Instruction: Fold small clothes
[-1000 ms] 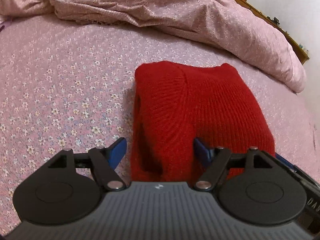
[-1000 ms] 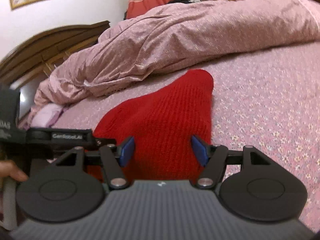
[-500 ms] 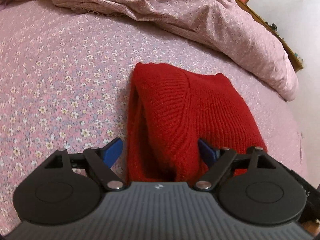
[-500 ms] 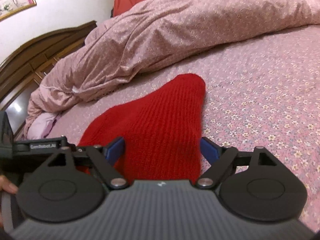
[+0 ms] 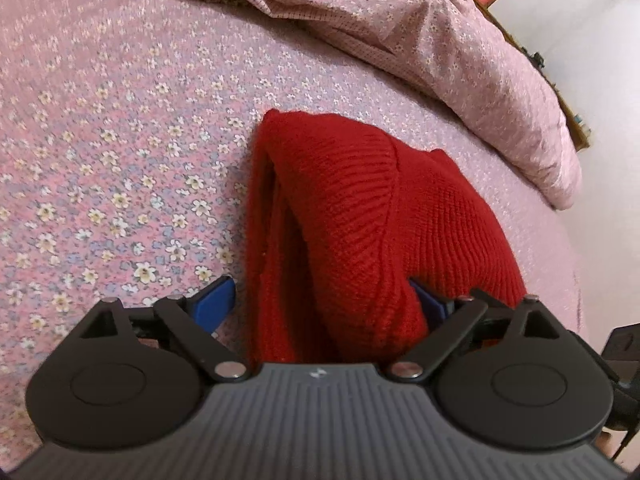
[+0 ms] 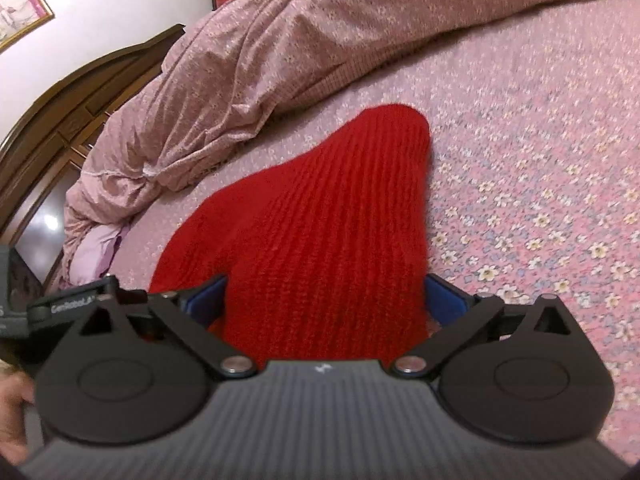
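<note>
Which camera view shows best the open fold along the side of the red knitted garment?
The left wrist view: the red knitted garment shows its layers gaping along the side. The right wrist view shows only its ribbed top surface, no gap.

Open bedspread [image 5: 100,152] at left of left-wrist frame.
Blocked at upper right by heaped quilt [image 5: 420,28]; centre filled by red knit [image 5: 360,208].

A red ribbed knit garment [image 5: 352,216] lay folded on the bed [image 5: 100,152], layers doubled, with an open fold gaping along one side, near the bed's rumpled far edge.
</note>
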### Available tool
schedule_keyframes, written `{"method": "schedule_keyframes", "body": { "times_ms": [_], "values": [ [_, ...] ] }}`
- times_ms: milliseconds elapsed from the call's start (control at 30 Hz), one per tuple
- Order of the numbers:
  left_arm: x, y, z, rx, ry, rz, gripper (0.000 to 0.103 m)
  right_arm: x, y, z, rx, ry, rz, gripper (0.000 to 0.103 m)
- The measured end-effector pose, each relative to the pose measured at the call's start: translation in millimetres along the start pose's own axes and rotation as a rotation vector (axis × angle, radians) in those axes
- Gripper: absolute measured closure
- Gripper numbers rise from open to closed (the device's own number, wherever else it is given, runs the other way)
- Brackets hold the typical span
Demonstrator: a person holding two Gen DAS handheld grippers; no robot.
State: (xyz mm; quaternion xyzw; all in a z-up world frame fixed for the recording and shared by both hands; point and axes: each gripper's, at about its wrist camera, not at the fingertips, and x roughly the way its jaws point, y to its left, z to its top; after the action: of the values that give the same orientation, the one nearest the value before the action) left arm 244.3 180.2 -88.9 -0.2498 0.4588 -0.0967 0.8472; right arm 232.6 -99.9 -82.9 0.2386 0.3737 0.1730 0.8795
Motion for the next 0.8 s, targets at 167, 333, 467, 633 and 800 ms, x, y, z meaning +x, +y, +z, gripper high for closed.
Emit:
{"method": "schedule_keyframes", "body": {
  "times_ms": [167,333,467,633,800],
  "values": [
    [13.1,14.7,-1.3,-0.097,-0.009,-0.128,0.01,16.7,-27.1,2.9,0.178,0.076,0.158,0.0],
    [9.2,13.5,-11.5,-0.161,-0.035,-0.222,0.021,-2.4,-27.2,-2.5,0.181,0.016,0.223,0.018],
    [-6.9,-1.1,-17.5,-0.149,-0.059,-0.243,0.024,-25.0,-19.0,-2.4,0.197,-0.013,0.254,0.02],
    [-29.5,-26.5,-33.2,-0.147,-0.08,-0.319,0.024,-70.0,-15.9,0.8,0.147,-0.062,0.277,0.02],
    [-39.5,-65.5,-57.1,-0.145,-0.086,-0.396,0.024,-123.0,-28.5,10.1,0.076,-0.102,0.264,0.02]
  ]
}}
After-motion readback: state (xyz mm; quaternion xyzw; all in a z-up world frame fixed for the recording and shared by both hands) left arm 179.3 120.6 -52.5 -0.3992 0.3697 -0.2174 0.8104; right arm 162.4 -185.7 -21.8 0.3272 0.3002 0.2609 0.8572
